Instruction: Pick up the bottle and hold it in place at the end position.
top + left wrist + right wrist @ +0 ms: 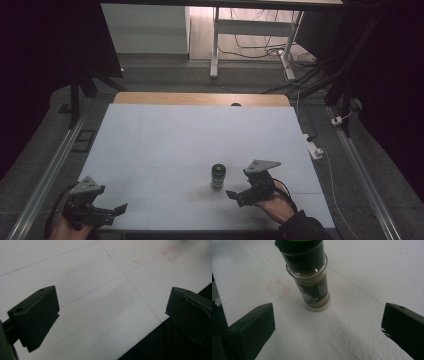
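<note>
One white counter (165, 145) carries everything, and the spice jar (218, 177) stands upright on it, toward my near edge and right of the middle. My right tool (235, 196) sits just beside the jar on its right, jaws spread wide and grasping nothing, the jar framed between them in the right gripper view. My left tool (120, 208) waits well apart from the jar, near the counter's left corner, also released. I judge the jar light, stiff and slippery, likely glass, so I would pinch the labelled body (315, 293) below the dark cap (300, 250).
</note>
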The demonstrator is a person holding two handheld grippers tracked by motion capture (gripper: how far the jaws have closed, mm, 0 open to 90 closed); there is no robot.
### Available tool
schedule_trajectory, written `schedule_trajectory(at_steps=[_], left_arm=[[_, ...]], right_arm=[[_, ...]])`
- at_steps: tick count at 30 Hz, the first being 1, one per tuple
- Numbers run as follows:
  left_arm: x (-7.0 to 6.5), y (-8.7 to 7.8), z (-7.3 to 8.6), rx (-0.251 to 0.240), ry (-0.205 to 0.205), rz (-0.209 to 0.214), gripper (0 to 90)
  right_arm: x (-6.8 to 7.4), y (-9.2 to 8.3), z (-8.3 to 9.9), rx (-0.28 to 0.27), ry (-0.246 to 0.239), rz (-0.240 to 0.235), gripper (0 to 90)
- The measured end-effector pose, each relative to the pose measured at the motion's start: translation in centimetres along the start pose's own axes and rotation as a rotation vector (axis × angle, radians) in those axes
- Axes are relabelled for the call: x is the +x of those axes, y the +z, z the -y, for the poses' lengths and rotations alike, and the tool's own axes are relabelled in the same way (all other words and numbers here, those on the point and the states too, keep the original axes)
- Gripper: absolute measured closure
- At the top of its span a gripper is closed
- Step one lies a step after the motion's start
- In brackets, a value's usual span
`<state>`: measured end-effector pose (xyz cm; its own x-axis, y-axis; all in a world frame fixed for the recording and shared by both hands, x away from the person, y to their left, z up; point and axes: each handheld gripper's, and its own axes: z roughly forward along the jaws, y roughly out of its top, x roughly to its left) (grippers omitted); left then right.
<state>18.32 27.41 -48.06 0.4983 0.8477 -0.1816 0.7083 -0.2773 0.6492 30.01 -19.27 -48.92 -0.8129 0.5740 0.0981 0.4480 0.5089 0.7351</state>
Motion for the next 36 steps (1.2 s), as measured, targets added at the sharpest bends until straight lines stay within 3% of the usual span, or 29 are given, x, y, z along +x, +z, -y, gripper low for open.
schedule_trajectory(at_steps=[17, 36], left_arm=[[-0.1, 0.0, 0.0, 0.004, 0.007, 0.001, 0.4], [-0.3, 0.1, 0.0, 0.012, 0.034, -0.004, 0.4]], right_arm=[[0.3, 3.8, -1.1, 0.034, -0.076, -0.046, 0.1], [0.2, 5.1, -1.8, 0.027, -0.153, -0.070, 40.6]])
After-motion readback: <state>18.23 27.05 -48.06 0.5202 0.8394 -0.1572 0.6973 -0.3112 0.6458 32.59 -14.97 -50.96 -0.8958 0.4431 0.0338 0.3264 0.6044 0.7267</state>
